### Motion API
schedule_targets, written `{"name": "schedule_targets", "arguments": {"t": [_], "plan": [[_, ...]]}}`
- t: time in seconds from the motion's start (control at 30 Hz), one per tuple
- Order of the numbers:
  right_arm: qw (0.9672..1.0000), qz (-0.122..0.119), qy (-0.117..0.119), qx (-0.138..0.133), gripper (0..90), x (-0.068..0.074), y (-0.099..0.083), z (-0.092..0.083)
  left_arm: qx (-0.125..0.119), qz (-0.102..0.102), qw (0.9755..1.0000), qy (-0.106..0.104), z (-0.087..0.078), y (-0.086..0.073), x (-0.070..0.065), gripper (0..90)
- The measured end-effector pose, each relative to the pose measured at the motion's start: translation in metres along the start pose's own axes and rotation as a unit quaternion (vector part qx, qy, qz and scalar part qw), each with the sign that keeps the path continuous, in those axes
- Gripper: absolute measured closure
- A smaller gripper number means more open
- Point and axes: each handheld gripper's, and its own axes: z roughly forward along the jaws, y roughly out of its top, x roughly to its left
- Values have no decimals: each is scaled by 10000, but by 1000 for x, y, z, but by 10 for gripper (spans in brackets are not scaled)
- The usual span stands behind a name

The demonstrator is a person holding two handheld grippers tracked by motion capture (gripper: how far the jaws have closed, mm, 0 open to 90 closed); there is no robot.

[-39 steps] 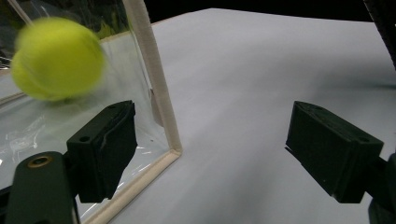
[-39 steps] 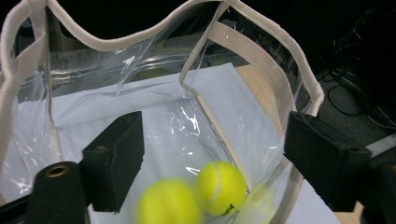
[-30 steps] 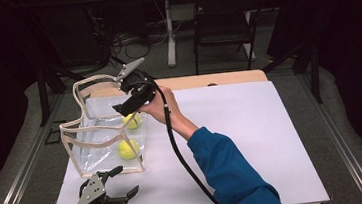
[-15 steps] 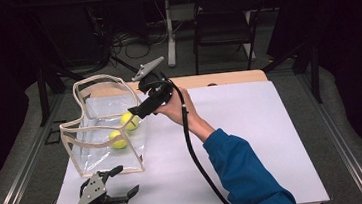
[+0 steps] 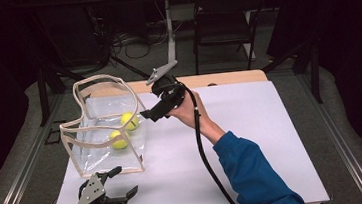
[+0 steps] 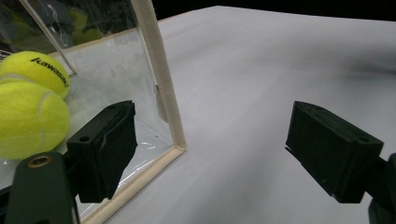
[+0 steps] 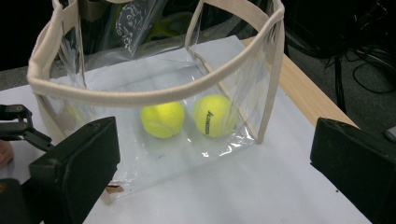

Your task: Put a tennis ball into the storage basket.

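A clear plastic bag with beige trim stands on the left of the white table. Two yellow tennis balls lie on its floor. My right gripper hovers just right of the bag and points at it. Its jaws have just been opening and stand open with nothing between them. In the right gripper view the bag's rim curves over both balls. My left gripper rests open at the bag's near corner. The left gripper view shows the bag's corner trim and the balls.
A strip of wooden table edge runs behind the white sheet. A black cable trails from the right gripper along the blue sleeve. A chair and a tangle of cables on the floor lie beyond the table.
The right gripper has drawn back from over the bag's mouth to its right side, and its jaws stand wider. The ball near its jaws stays in the bag; the nearer ball has shifted slightly.
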Motion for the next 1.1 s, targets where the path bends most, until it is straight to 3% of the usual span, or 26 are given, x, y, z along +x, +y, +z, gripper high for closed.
{"name": "schedule_targets", "arguments": {"t": [1.1], "plan": [[9990, 129, -192, 382, 0, -1, -72, -26, 5, 20, 10000, -34, 0, 0, -1, 161]]}}
